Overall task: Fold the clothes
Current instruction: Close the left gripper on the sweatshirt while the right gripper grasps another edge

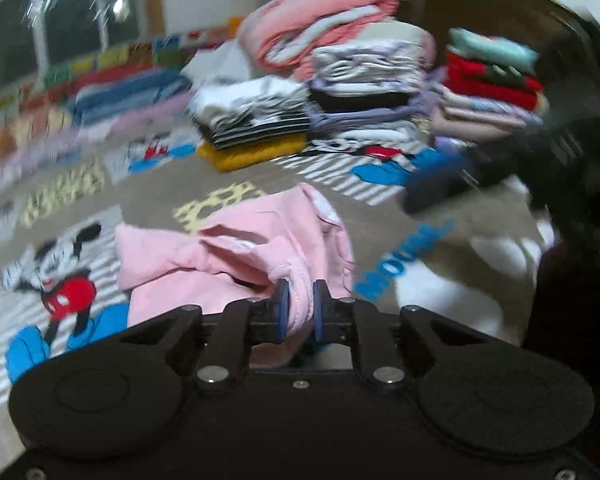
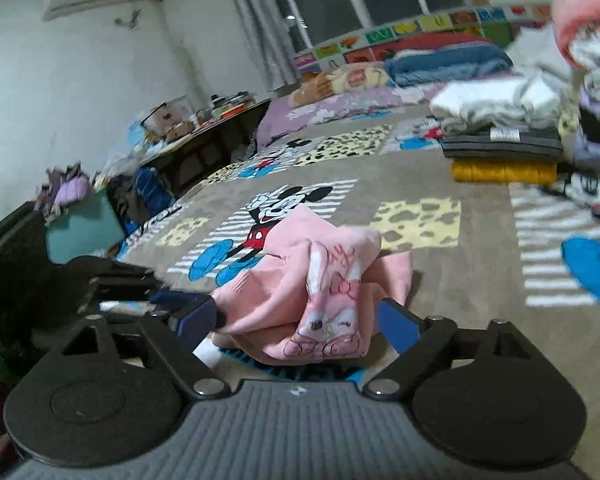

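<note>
Pink garment crumpled on the cartoon-print blanket, one gripper pinching it.

The left gripper (image 1: 299, 304) is clenched on a fold at the near edge of the pink garment (image 1: 236, 264), cloth squeezed between its blue pads. The right gripper (image 2: 298, 318) stands wide, its pads apart on either side of the same garment's bunny-printed bunch (image 2: 328, 300), not pressing it. Folded stacks (image 1: 364, 80) sit well behind on the blanket (image 2: 440, 280).
</note>
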Action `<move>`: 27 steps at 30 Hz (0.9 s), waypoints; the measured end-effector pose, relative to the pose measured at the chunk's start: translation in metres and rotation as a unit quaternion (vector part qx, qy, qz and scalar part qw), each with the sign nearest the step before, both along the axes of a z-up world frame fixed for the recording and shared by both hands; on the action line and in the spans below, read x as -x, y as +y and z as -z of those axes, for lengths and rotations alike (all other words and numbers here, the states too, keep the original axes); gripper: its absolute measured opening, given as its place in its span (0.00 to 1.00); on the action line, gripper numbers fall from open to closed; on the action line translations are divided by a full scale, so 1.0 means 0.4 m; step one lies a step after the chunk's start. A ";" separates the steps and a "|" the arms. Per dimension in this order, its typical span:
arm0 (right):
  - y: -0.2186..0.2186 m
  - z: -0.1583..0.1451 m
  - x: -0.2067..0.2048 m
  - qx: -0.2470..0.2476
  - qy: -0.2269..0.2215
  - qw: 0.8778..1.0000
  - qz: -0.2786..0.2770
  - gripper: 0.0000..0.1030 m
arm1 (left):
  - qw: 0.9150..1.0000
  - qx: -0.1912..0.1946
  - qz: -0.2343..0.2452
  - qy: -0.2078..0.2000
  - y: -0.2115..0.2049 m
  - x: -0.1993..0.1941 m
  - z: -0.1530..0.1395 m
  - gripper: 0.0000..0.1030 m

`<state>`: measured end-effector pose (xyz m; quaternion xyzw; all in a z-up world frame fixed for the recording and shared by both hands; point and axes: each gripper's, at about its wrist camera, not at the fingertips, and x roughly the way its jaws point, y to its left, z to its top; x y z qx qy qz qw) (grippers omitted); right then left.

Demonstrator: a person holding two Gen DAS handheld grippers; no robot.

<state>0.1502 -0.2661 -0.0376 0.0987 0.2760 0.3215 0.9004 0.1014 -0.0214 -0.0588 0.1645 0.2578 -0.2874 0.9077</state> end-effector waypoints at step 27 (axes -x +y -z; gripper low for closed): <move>0.399 -0.098 -0.086 0.469 -0.165 0.741 -0.452 0.53 | 0.994 -0.094 0.051 -0.015 0.065 0.229 0.179 0.07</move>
